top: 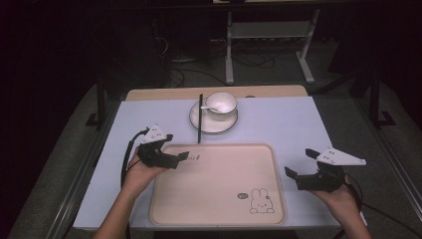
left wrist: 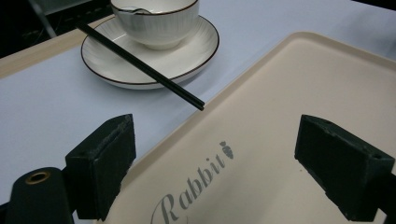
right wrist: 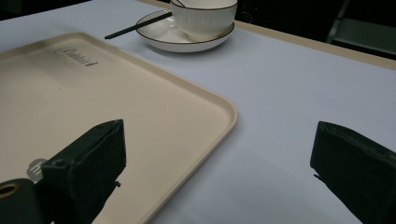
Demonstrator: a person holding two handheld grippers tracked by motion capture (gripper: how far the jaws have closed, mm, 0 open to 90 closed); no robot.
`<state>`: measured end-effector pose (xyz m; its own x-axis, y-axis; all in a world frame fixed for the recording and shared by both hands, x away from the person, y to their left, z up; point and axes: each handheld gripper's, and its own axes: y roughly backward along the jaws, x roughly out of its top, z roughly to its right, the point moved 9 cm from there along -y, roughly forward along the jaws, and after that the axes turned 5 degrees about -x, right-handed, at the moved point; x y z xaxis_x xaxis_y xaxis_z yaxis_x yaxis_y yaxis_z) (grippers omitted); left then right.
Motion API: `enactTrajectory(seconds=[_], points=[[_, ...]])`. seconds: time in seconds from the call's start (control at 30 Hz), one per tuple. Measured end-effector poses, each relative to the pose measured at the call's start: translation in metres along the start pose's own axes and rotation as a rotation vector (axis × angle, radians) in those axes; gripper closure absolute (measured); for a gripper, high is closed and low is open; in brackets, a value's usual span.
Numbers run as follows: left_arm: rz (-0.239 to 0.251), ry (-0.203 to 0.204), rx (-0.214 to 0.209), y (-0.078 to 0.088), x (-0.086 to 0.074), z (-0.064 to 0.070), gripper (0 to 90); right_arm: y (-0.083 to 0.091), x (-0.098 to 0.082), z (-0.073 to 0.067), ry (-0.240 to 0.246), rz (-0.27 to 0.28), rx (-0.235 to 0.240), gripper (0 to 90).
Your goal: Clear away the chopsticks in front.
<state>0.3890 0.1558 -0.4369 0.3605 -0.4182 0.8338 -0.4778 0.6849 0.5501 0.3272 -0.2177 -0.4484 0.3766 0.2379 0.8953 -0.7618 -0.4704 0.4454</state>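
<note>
Work in hand: judging by the layout, the dishes are to go onto the tray (top: 219, 199); nothing is on it yet
Left gripper (top: 185, 156): held over the tray's far left corner, jaws wide apart, holding nothing, aimed toward the dishes
Right gripper (top: 298, 164): held just off the tray's right edge above the table (top: 283, 124), jaws wide apart, holding nothing
Plate (top: 199, 122): on the table beyond the tray's far edge, apart from it
Bowl (top: 221, 105): sits on the plate, a white spoon (top: 210, 108) lying in it
Chopsticks (top: 200, 119): lie across the plate's left rim, near tip by the tray's far edge
Done: nothing moved, as far as I can judge
Left: pick up the chopsticks, bowl and plate, set them on the tray
</note>
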Motion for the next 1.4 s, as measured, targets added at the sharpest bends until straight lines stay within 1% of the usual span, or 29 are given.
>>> enactTrajectory(seconds=[0.07, 0.13, 0.17, 0.2, 0.33, 0.4, 0.63, 0.77, 0.9, 0.97, 1.0, 1.07, 1.13, 1.2, 1.23, 1.3, 1.37, 1.4], points=[[-0.006, 0.001, -0.002, -0.005, 0.003, -0.004, 12.1, 0.0, 0.0, 0.001, -0.006, 0.0, -0.001, 2.9], [-0.006, 0.003, -0.002, -0.007, 0.004, -0.005, 12.1, 0.0, 0.0, 0.001, -0.007, 0.0, -0.002, 2.9], [-0.008, 0.004, -0.002, -0.011, 0.006, -0.008, 12.1, 0.0, 0.0, 0.001, -0.008, 0.0, -0.002, 2.9], [-0.008, 0.004, -0.002, -0.011, 0.006, -0.008, 12.1, 0.0, 0.0, 0.001, -0.006, -0.001, -0.002, 2.9], [-0.029, 0.008, -0.009, -0.019, 0.009, -0.011, 12.4, -0.001, 0.0, 0.001, -0.004, -0.002, -0.001, 2.8], [-0.037, 0.006, -0.002, -0.024, 0.011, -0.014, 12.5, -0.001, 0.0, 0.001, -0.003, -0.003, 0.0, 2.8], [-0.043, 0.031, 0.009, -0.04, 0.021, -0.025, 12.8, -0.001, -0.001, 0.001, -0.004, -0.007, 0.0, 2.7], [-0.061, 0.03, 0.021, -0.05, 0.027, -0.032, 13.1, -0.001, -0.002, 0.001, 0.001, -0.013, 0.002, 2.7], [-0.077, 0.057, 0.035, -0.06, 0.032, -0.042, 13.3, -0.001, -0.002, 0.001, -0.001, -0.012, 0.002, 2.7], [-0.076, 0.073, 0.038, -0.065, 0.033, -0.046, 13.3, 0.0, -0.002, 0.001, 0.001, -0.014, 0.001, 2.8], [-0.084, 0.072, 0.043, -0.068, 0.033, -0.049, 13.3, 0.0, -0.003, 0.001, 0.003, -0.015, 0.002, 2.7], [-0.1, 0.08, 0.035, -0.073, 0.032, -0.051, 13.3, 0.0, -0.003, 0.001, 0.004, -0.016, 0.003, 2.8], [-0.112, 0.087, 0.036, -0.078, 0.032, -0.053, 13.3, 0.0, -0.004, 0.0, -0.001, -0.017, 0.005, 2.8], [-0.114, 0.089, 0.037, -0.08, 0.032, -0.055, 14.1, 0.0, -0.004, 0.0, -0.002, -0.017, 0.006, 2.7], [-0.117, 0.101, 0.033, -0.084, 0.034, -0.057, 14.1, 0.0, -0.004, 0.0, -0.002, -0.018, 0.008, 2.8], [-0.119, 0.112, 0.025, -0.09, 0.039, -0.058, 15.0, 0.001, -0.004, 0.0, -0.002, -0.017, 0.01, 2.8], [-0.114, 0.116, 0.027, -0.092, 0.042, -0.059, 17.3, 0.001, -0.004, -0.001, -0.003, -0.019, 0.012, 2.8], [-0.123, 0.116, 0.026, -0.098, 0.045, -0.06, 18.5, 0.001, -0.005, -0.001, -0.003, -0.02, 0.013, 2.7]])
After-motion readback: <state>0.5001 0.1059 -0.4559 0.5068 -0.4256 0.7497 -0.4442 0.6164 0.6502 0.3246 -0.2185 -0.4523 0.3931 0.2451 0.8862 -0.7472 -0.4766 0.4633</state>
